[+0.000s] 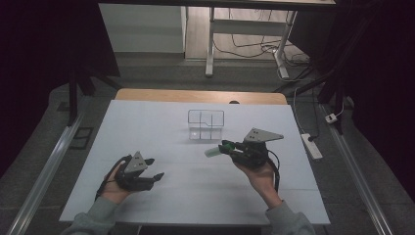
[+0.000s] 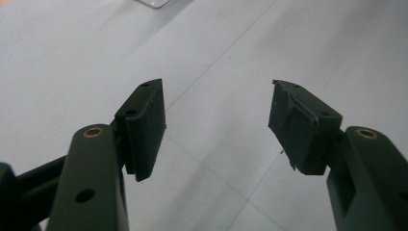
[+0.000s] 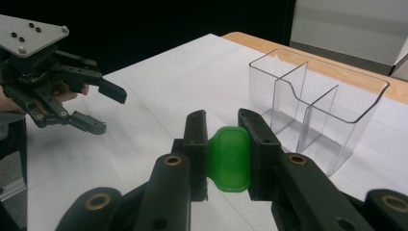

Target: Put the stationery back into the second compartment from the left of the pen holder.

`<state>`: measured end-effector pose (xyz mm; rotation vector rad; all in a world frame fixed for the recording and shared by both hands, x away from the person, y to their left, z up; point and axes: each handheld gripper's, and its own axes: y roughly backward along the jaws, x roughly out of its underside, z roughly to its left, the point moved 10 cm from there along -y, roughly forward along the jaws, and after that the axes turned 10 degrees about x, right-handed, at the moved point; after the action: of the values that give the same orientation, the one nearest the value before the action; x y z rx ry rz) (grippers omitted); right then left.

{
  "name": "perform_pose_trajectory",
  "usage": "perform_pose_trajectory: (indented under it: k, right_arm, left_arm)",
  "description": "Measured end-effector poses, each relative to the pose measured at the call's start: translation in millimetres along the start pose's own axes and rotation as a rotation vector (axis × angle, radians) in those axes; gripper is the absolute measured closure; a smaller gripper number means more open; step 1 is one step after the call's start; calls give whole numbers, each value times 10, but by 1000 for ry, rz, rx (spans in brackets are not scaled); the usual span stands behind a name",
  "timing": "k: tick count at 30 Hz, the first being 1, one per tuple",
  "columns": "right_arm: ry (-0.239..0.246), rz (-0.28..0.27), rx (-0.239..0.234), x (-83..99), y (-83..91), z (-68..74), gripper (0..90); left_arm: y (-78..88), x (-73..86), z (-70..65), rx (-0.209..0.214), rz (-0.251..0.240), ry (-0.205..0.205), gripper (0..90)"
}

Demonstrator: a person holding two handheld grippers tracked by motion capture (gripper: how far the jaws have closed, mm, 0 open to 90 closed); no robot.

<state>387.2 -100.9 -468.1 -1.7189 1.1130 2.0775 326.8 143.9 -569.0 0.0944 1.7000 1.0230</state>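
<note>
The right gripper [image 3: 223, 139] has its fingers [image 3: 196, 144] pinched on a small green-capped tube [image 1: 213, 152]. From above, the tube sticks out level beyond the fingertips, its pale body pointing across the desk [image 1: 147, 122] toward the person's left. The gripper's own camera shows only the glossy green cap, a rounded piece of plastic squeezed between the two black pads.

What matters for the coming move is the clear plastic organizer [image 1: 206, 124]: it stands upright just beyond the tube, toward the far edge of the desk, and a little left of the right hand [image 1: 259, 178]. Its walls are thin and see-through, with inner partitions dividing it into several open-topped compartments. I'd judge the tube must tip from lying level to upright before it can drop into one.

The left gripper [image 1: 152, 169] sits well apart at the near left, fingers [image 2: 144, 125] spread with nothing between them, over bare white desk. The right hand is much nearer the organizer.
</note>
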Motion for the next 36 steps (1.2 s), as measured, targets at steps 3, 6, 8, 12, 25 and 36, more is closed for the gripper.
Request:
perform_pose_trajectory:
  k: [3,6,8,12,25,36]
  right_arm:
    - [-3,-2,9,-18,-2,-19,734]
    - [-9,0,17,-25,-21,-38,734]
    - [-8,-2,21,-44,-33,-45,734]
    - [-3,-9,32,-121,-48,-73,734]
    - [-1,-26,102,-479,-146,-295,734]
    - [-24,-2,151,-701,-452,-575,733]
  left_arm:
    - [34,61,29,-9,3,11,372]
    - [54,127,68,-15,7,27,368]
    - [61,163,95,-16,9,38,366]
    - [58,212,139,-20,16,58,358]
    - [110,272,175,-28,12,83,341]
    - [93,300,207,-25,16,102,328]
